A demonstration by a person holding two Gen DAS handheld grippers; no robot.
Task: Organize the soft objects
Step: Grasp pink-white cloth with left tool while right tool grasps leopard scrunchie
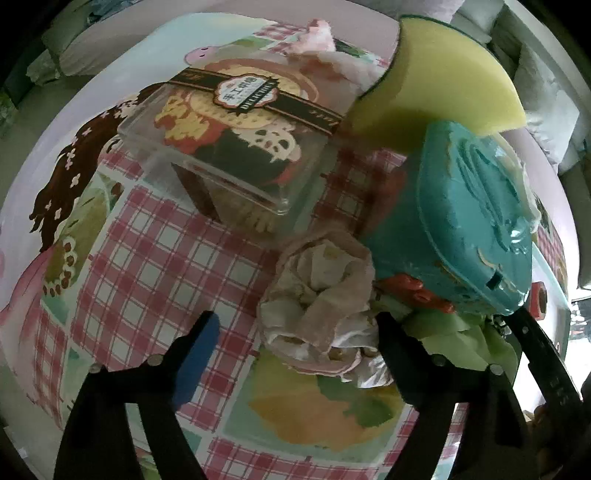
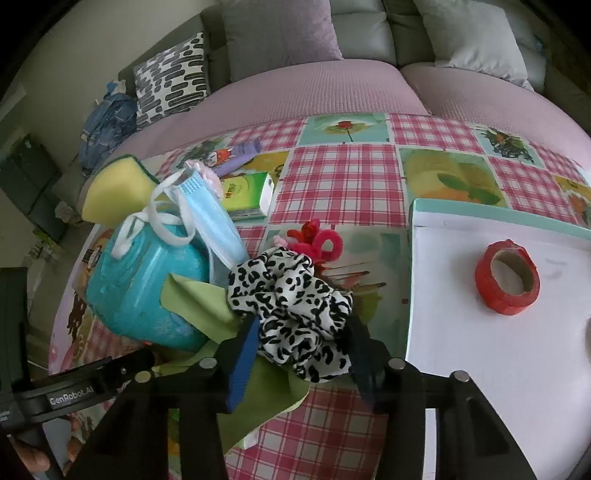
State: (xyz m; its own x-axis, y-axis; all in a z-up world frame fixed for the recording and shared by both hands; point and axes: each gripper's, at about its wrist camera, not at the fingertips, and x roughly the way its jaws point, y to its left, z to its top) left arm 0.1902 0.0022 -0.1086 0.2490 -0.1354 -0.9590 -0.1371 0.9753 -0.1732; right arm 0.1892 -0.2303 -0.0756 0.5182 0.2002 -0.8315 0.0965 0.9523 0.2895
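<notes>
In the left wrist view my left gripper is open, its fingers on either side of a crumpled beige stocking-like cloth on the checked tablecloth. A teal pouch lies to its right with a yellow sponge behind it. In the right wrist view my right gripper is shut on a black-and-white leopard scrunchie, over a green cloth. The teal pouch is at left with a blue face mask on it and the yellow sponge behind. Red pipe-cleaner pieces lie beyond the scrunchie.
A clear plastic box with a black label band stands ahead of the left gripper. A white board with a red tape roll lies at right. A green tissue pack and a purple tube sit farther back. A sofa with cushions lies beyond.
</notes>
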